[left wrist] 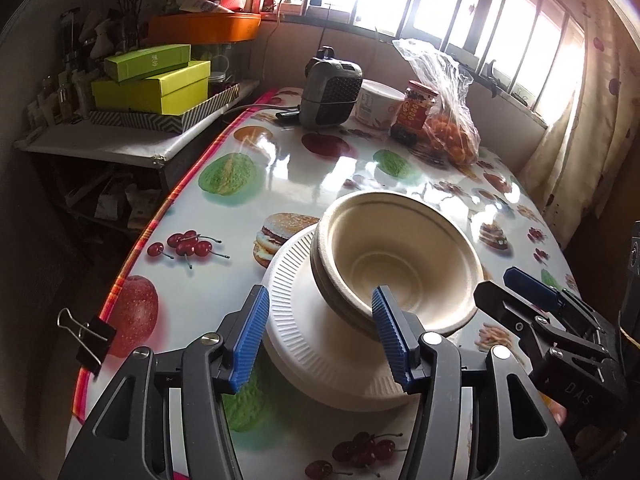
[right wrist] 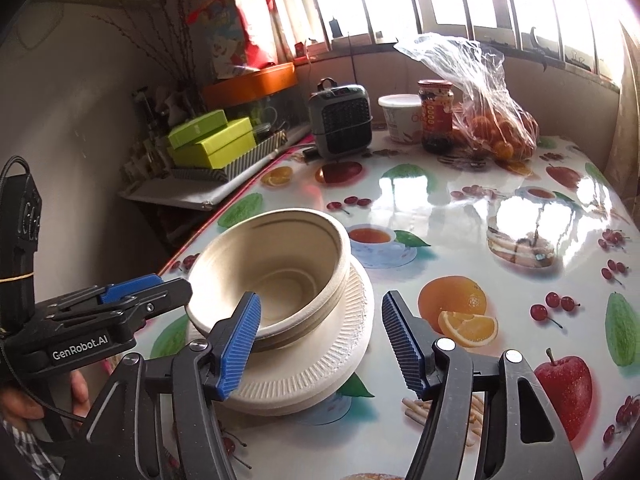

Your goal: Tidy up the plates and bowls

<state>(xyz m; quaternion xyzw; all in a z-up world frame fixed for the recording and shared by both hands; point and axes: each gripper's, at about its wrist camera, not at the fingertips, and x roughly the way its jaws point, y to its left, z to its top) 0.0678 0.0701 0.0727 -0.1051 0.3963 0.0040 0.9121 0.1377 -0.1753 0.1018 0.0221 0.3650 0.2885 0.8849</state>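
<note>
A stack of beige paper bowls [left wrist: 400,256] [right wrist: 276,272] sits tilted on a stack of white ribbed paper plates [left wrist: 316,344] [right wrist: 320,356] on the fruit-print table. My left gripper [left wrist: 320,336] is open, its jaws spread over the near side of the plates, the right pad [left wrist: 390,334] in front of the bowl rim. My right gripper [right wrist: 320,340] is open, its left pad [right wrist: 240,344] in front of the bowl's near rim. Each gripper shows in the other's view, the right one [left wrist: 520,292] and the left one [right wrist: 148,288], beside the bowls.
At the table's far end stand a small grey heater [left wrist: 332,92] [right wrist: 342,120], a white tub [left wrist: 378,102], a red-labelled jar [left wrist: 412,114] and a plastic bag of oranges [left wrist: 448,120]. A side shelf with green boxes [left wrist: 152,84] is left. A binder clip [left wrist: 86,336] grips the table edge.
</note>
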